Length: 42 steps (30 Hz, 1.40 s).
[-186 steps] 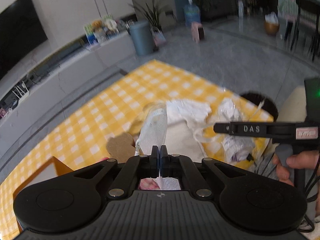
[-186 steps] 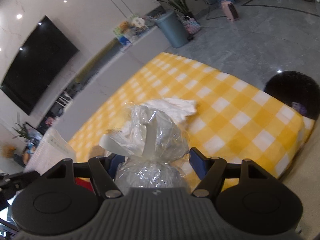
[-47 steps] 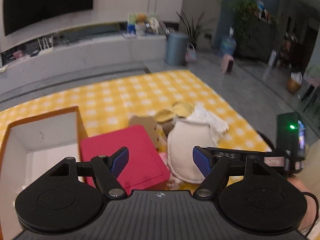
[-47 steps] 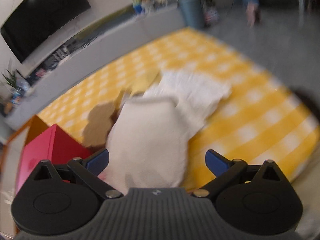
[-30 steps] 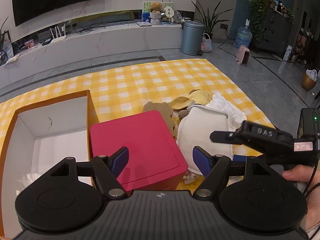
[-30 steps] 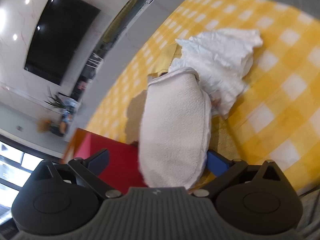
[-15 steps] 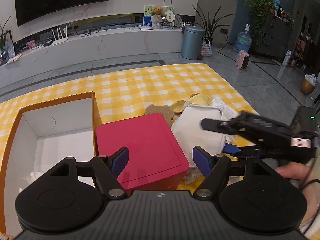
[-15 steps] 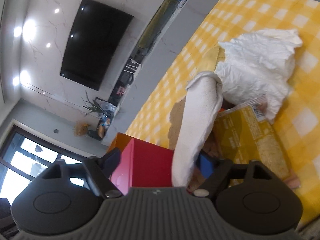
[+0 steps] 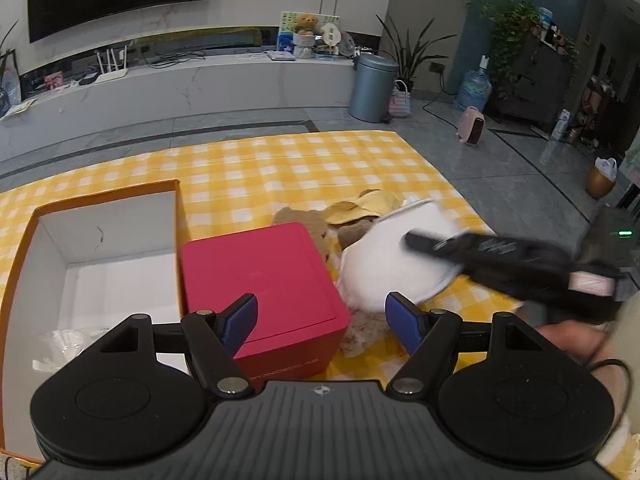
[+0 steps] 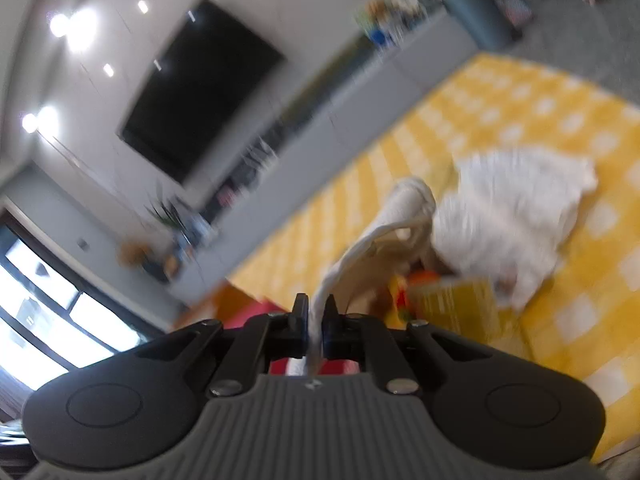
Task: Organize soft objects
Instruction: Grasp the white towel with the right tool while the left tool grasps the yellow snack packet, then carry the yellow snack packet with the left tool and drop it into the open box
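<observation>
A white terry cloth [image 10: 396, 216] rises from the pile, and my right gripper [image 10: 314, 312] is closing its jaws on the cloth's near edge, which is pinched between the pads. The left wrist view shows the same cloth [image 9: 384, 268] lifted beside the red box [image 9: 260, 276], with the right gripper [image 9: 424, 242] blurred over it. My left gripper [image 9: 322, 320] hangs open above the red box's near right corner, holding nothing. A brown plush piece [image 9: 304, 220] and a yellow cloth [image 9: 372, 202] lie behind the white one. A crumpled white cloth [image 10: 516, 208] and a yellow packet [image 10: 452, 308] rest on the table.
An open orange box [image 9: 104, 198] with a white inside stands left of the red box, and a clear plastic bag [image 9: 68, 336] lies in its near end. A yellow checked tablecloth [image 9: 280, 164] covers the table, whose right edge drops to grey floor. A hand [image 9: 568, 338] holds the right gripper.
The right gripper went from wide open around the white cloth to shut on its edge and lifted it, uncovering a yellow packet. The left gripper stayed open and nearly still.
</observation>
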Motion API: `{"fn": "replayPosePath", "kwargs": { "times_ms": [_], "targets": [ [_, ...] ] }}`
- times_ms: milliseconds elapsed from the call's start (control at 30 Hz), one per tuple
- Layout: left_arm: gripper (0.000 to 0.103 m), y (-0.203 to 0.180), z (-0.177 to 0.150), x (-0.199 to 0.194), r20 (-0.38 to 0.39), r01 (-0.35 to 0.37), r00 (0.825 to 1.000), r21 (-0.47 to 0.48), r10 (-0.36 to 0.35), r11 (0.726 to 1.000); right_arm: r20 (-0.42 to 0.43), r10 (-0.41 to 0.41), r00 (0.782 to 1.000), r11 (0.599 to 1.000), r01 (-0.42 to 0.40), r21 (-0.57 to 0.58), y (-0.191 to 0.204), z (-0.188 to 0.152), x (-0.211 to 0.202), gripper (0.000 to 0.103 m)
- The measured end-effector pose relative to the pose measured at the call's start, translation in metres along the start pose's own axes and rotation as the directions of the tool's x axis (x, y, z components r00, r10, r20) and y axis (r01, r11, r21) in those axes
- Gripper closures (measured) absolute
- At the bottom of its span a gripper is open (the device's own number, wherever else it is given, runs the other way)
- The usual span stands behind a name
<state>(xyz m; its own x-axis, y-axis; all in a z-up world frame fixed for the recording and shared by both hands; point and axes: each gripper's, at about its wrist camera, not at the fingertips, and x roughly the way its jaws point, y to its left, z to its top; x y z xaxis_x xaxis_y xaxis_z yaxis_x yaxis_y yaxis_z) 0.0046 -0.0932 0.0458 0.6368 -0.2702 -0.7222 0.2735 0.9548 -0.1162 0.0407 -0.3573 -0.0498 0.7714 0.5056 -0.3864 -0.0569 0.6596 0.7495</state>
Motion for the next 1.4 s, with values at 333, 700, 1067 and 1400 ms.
{"fn": "replayPosePath", "kwargs": {
  "times_ms": [333, 700, 1067, 1400],
  "targets": [
    [0.017, -0.053, 0.0, 0.068, -0.157, 0.079, 0.985, 0.082, -0.066, 0.993, 0.242, -0.121, 0.963, 0.992, 0.11, 0.058, -0.026, 0.016, -0.081, 0.097],
    [0.017, -0.115, -0.004, 0.144, -0.297, 0.091, 0.955, 0.213, -0.024, 0.973, 0.288, -0.164, 0.943, 0.986, 0.145, 0.088, -0.033, 0.013, -0.092, 0.097],
    [0.014, -0.129, 0.003, 0.209, -0.463, 0.017, 0.884, 0.169, 0.064, 0.985, 0.308, -0.21, 0.928, 0.977, 0.191, 0.09, -0.04, 0.009, -0.104, 0.097],
    [0.005, -0.146, 0.002, 0.239, -0.486, -0.048, 0.86, 0.23, 0.158, 0.972, 0.32, -0.157, 0.934, 0.986, 0.128, 0.108, -0.047, 0.012, -0.105, 0.097]
  ]
}}
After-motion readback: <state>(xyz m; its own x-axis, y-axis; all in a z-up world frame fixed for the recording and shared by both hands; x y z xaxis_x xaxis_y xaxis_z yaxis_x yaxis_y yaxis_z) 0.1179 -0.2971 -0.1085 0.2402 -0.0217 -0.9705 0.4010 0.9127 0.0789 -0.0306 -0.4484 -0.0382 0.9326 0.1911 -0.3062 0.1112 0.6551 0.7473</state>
